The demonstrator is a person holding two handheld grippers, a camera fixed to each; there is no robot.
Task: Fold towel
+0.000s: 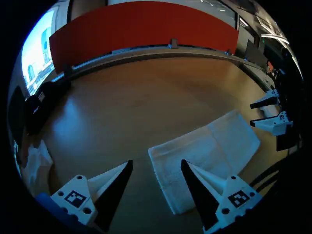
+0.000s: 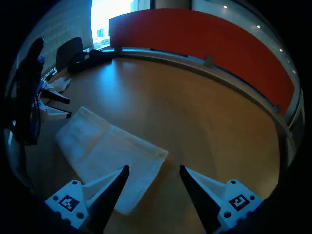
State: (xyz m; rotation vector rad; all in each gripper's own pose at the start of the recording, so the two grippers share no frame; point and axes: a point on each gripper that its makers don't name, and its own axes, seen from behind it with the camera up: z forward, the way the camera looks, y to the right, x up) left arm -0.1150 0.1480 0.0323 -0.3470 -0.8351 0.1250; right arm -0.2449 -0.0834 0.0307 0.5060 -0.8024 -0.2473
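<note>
Square black-and-white markers [image 1: 75, 198] on the finger bases. Left gripper [image 1: 156, 162] released, jaws spread wide, angled down over the wooden table [image 1: 156, 93]; folded white towel [image 1: 210, 152] lying flat just ahead, beneath its right finger. Right gripper [image 2: 154, 167] equally released, towel [image 2: 105, 152] ahead under its left finger.

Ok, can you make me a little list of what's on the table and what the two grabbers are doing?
towel: white, folded, lying flat
table: wooden, with a red screen along its far edge
left gripper: open, near one end of the towel, holding nothing
right gripper: open, near the other end, holding nothing
grip on towel: none
</note>
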